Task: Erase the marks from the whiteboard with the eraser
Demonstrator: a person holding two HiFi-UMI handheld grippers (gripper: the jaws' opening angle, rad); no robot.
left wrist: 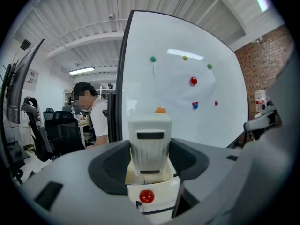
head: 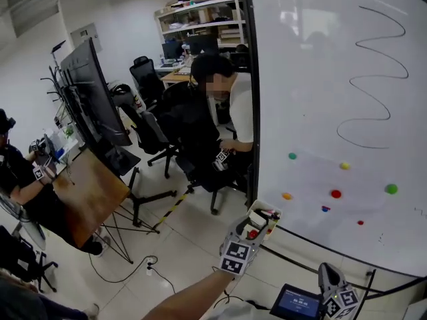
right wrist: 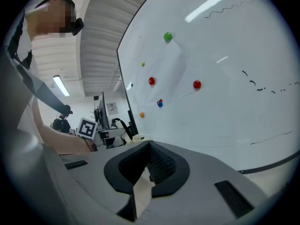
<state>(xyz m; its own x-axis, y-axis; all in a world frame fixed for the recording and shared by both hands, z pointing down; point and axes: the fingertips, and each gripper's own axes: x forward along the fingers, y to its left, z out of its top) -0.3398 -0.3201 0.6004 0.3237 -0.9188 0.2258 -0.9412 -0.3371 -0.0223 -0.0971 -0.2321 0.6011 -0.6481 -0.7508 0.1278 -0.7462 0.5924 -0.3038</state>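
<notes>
The eraser (left wrist: 150, 135) was held clamped in the left tongs (left wrist: 150, 161) near the whiteboard (head: 313, 79), where a wavy line (head: 351, 83) was left unerased. The right tongs (right wrist: 146, 170) were pressed together, empty.

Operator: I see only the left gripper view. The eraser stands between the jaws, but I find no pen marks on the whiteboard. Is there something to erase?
Observer: Yes. In the head view a black wavy line runs down the upper right of the whiteboard, above the coloured magnets.
Operator: Is the right gripper busy?
Observer: No. The right gripper has its jaws together with nothing between them.
</notes>
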